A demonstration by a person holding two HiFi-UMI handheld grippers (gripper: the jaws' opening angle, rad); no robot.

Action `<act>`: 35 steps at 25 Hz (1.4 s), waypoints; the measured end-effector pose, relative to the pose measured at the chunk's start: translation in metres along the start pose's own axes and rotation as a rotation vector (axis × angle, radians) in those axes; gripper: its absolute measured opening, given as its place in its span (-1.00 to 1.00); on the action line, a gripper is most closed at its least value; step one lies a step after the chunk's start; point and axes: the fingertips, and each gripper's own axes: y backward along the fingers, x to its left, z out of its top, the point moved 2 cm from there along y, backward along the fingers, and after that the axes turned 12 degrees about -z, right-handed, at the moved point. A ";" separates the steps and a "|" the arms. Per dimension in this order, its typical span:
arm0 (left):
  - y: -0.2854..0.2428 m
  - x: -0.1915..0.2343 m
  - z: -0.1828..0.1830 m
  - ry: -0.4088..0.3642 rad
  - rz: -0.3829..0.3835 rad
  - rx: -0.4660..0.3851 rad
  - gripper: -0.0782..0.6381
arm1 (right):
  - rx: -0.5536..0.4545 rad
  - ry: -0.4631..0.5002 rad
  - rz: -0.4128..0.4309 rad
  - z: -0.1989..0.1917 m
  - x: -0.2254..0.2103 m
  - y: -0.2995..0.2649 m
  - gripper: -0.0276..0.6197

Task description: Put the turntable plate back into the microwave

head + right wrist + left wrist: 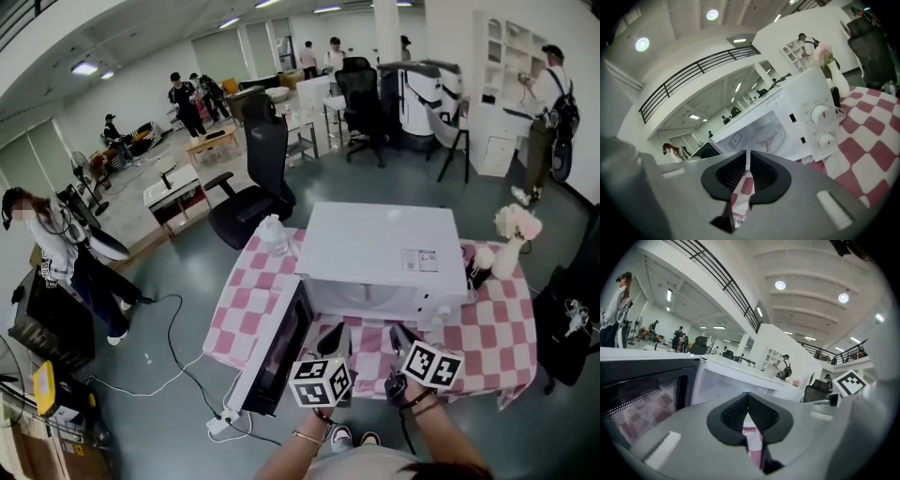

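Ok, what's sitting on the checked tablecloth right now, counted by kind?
Microwave: 1
Clear bottle: 1
Vase of flowers: 1
Small dark object by the vase, too small to identify: 1
Total: 4

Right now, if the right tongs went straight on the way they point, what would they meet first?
Most likely the open front of the white box-shaped microwave oven, around the lower edge of its cavity; nothing shows between it and the right tongs. Depth is unclear.
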 end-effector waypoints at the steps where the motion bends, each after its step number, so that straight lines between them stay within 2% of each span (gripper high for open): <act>1: -0.002 -0.001 0.003 -0.005 -0.004 -0.002 -0.78 | -0.016 0.034 -0.001 0.004 0.000 0.007 -0.81; 7: -0.011 -0.005 0.012 -0.022 -0.007 -0.005 -0.78 | -0.109 0.235 -0.031 0.022 0.000 0.042 -0.87; 11: -0.014 -0.002 0.013 -0.037 0.007 0.006 -0.78 | -0.151 0.305 -0.063 0.032 -0.004 0.053 -0.88; 20: -0.019 0.004 0.015 -0.050 0.020 0.007 -0.78 | -0.190 0.354 -0.090 0.042 -0.005 0.050 -0.89; 35: -0.028 0.013 0.009 -0.045 0.027 0.031 -0.78 | -0.183 0.313 -0.104 0.047 -0.010 0.038 -0.89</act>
